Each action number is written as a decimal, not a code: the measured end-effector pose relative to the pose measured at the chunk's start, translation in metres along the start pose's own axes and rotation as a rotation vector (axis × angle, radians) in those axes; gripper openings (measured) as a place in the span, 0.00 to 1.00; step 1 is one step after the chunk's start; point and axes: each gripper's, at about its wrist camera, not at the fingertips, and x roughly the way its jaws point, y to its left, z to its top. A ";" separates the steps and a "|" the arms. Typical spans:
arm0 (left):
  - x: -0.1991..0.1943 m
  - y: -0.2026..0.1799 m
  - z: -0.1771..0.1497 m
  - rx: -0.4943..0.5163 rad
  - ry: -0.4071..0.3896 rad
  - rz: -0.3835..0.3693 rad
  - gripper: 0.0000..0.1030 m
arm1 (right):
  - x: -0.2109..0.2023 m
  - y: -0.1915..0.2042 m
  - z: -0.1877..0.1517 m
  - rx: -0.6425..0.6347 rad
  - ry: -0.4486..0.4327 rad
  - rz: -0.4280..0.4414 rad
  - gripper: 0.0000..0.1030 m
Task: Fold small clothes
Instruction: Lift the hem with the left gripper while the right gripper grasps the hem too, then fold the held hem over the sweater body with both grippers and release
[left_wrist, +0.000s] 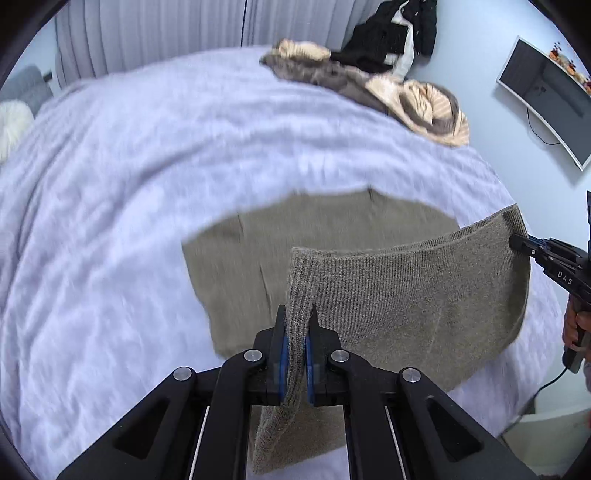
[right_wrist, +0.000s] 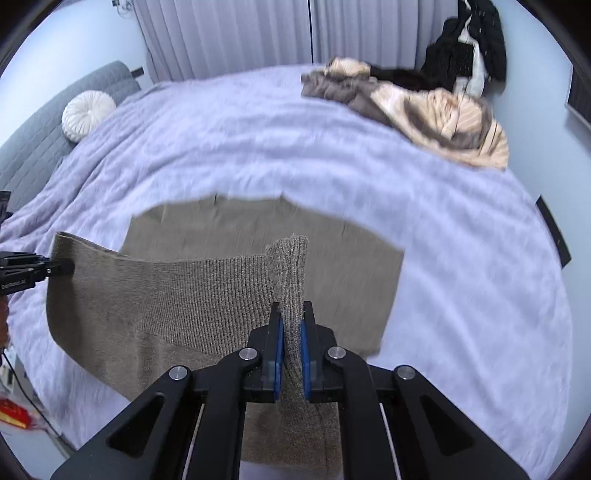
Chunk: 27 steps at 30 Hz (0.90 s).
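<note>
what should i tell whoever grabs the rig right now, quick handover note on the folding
Left gripper: shut on one near corner of the taupe knit garment.
Right gripper: shut on the other near corner.
Garment: near edge lifted and stretched between the grippers, far part lying flat on the lavender blanket.
Done: both corners gripped and raised.
Left: carry the edge over to the far side, lay it down, release, finish the fold. Pile of unfolded clothes waits at the far edge.
</note>
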 end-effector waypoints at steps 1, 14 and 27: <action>0.002 0.002 0.010 0.011 -0.022 0.019 0.08 | 0.004 -0.001 0.012 -0.007 -0.020 -0.011 0.08; 0.175 0.021 0.058 -0.041 0.066 0.217 0.08 | 0.166 -0.030 0.049 0.040 0.103 -0.105 0.08; 0.167 0.070 0.052 -0.168 0.090 0.351 0.76 | 0.184 -0.066 0.031 0.224 0.188 -0.085 0.21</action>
